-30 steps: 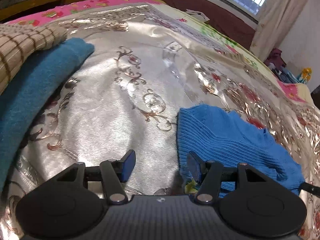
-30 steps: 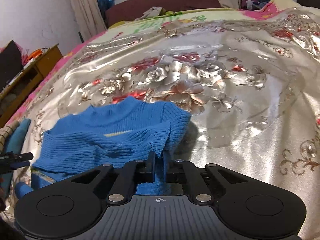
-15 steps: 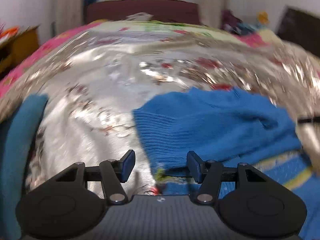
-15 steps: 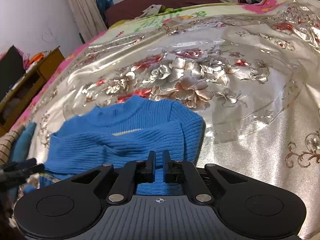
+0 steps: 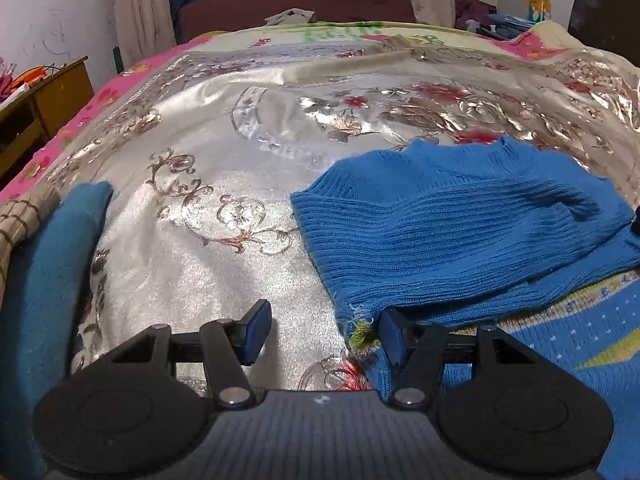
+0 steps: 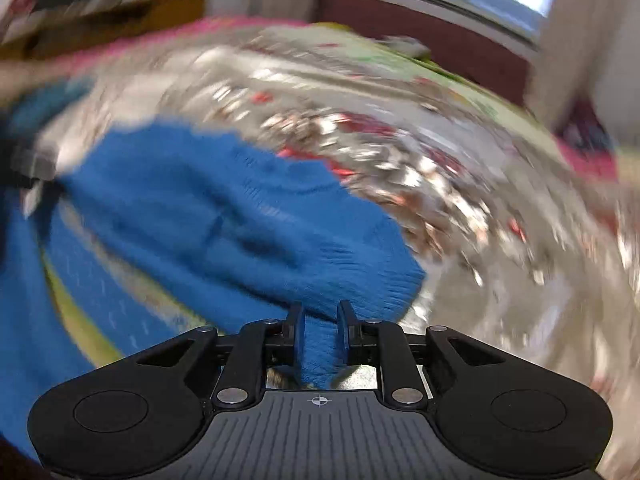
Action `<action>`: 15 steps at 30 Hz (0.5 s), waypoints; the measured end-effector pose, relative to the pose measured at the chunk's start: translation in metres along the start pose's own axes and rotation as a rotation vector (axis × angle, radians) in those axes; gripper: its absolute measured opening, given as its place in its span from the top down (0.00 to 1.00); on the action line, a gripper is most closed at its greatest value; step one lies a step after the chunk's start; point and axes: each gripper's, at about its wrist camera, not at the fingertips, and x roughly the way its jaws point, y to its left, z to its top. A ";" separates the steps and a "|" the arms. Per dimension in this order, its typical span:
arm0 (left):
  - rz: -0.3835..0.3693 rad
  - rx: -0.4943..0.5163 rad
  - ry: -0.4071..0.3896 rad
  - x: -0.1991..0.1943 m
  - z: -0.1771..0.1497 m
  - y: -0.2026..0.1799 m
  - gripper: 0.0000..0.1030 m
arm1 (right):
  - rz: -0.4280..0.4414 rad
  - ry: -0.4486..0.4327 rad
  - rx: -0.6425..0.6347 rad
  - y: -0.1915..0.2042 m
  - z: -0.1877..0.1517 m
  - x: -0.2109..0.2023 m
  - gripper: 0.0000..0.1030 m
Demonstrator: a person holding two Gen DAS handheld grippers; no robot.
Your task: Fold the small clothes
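- Lying on the shiny silver floral bedspread (image 5: 224, 264) is a blue knit sweater (image 5: 452, 232), folded over on itself so its ribbed upper layer covers a patterned lower part with yellow-green stripes and white dots.
- The left gripper (image 5: 324, 330) hovers at the sweater's near left edge, fingers spread wide; the right-hand pad is just beside the frayed corner of the knit, with bare bedspread in the gap and nothing pinched.
- The right gripper (image 6: 320, 336) has a strip of blue knit between its fingers, and its jaws are opening; the motion blur in that view leaves it unclear whether the pads are touching the fabric.
- A teal cloth (image 5: 44, 280) and a checked tan cloth (image 5: 18, 220) lie at the left, well apart from the sweater.
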 end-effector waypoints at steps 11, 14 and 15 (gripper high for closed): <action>-0.053 -0.114 0.023 0.004 0.007 0.014 0.40 | -0.032 0.031 -0.189 0.011 0.005 0.033 0.73; -0.058 -0.129 0.024 0.005 0.007 0.016 0.40 | -0.035 0.024 -0.195 0.011 0.008 0.034 0.73; -0.059 -0.134 0.023 0.005 0.008 0.016 0.40 | -0.035 0.023 -0.198 0.011 0.008 0.035 0.73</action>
